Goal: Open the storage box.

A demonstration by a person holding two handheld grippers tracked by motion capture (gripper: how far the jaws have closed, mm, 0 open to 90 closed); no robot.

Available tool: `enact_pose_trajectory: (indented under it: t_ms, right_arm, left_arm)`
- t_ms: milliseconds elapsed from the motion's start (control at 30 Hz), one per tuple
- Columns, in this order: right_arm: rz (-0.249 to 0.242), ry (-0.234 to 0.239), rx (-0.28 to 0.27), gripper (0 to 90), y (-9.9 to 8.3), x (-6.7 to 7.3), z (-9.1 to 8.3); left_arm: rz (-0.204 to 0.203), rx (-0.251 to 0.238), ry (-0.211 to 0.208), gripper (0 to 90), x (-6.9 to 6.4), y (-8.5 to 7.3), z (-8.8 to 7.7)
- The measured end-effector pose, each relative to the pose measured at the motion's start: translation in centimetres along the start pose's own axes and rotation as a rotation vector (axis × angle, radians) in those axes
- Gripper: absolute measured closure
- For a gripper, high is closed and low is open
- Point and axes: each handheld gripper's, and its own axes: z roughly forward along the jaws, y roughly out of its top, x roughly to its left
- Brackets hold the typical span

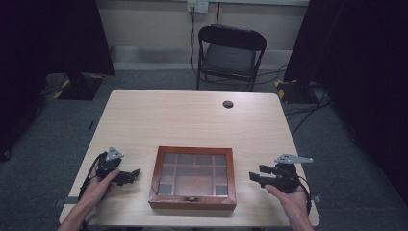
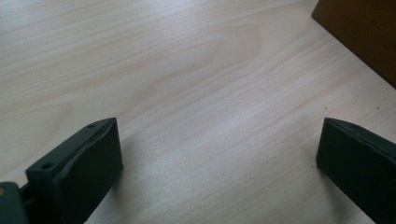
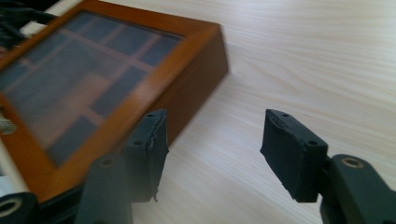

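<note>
A shut wooden box (image 1: 192, 202) with a glass lid over several compartments lies near the table's front edge, a small metal latch (image 1: 191, 198) on its front wall. My left gripper (image 1: 132, 175) is held left of the box, pointing toward it. Its jaws stand wide over bare tabletop (image 2: 215, 158), and a corner of the box (image 2: 359, 32) sits at the upper right. My right gripper (image 1: 257, 174) hovers right of the box, jaws apart with nothing between them (image 3: 215, 149). The box's side wall (image 3: 196, 74) lies just beyond its left jaw.
The light wooden table (image 1: 192, 120) has a round cable hole (image 1: 228, 104) near its far edge. A black folding chair (image 1: 230, 55) stands behind the table. Dark curtains and cables flank the floor on both sides.
</note>
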Motion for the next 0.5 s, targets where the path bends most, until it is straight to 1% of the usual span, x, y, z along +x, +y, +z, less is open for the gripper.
enact_pose_trajectory:
  t_ms: [133,167,233,300,367,400,500]
  right_arm:
    - [-0.047,0.069,-0.016,47.4,1.0,1.7,-0.1]
    - [-0.061,0.076,-0.015,48.9,1.3,2.2,-0.1]
    - [-0.083,0.096,0.003,50.2,1.8,2.9,0.2]
    - [-0.096,0.118,0.004,52.7,2.3,3.6,0.4]
    - [-0.121,0.133,0.017,54.0,2.9,4.2,0.7]
    - [-0.13,0.144,0.019,56.5,3.2,4.6,0.9]
    - [-0.17,0.192,0.025,58.5,4.1,5.8,1.5]
  left_arm:
    - [0.0,0.0,0.0,0.0,0.0,0.0,0.0]
    - [0.0,0.0,0.0,0.0,0.0,0.0,0.0]
    - [0.0,0.001,0.001,0.0,0.0,0.0,0.0]
    - [0.0,0.0,0.0,0.0,0.0,0.0,0.0]
    - [-0.001,0.0,0.0,0.0,0.0,0.0,0.0]
    - [0.0,0.0,0.0,0.0,0.0,0.0,0.0]
    - [0.0,0.0,0.0,0.0,0.0,0.0,0.0]
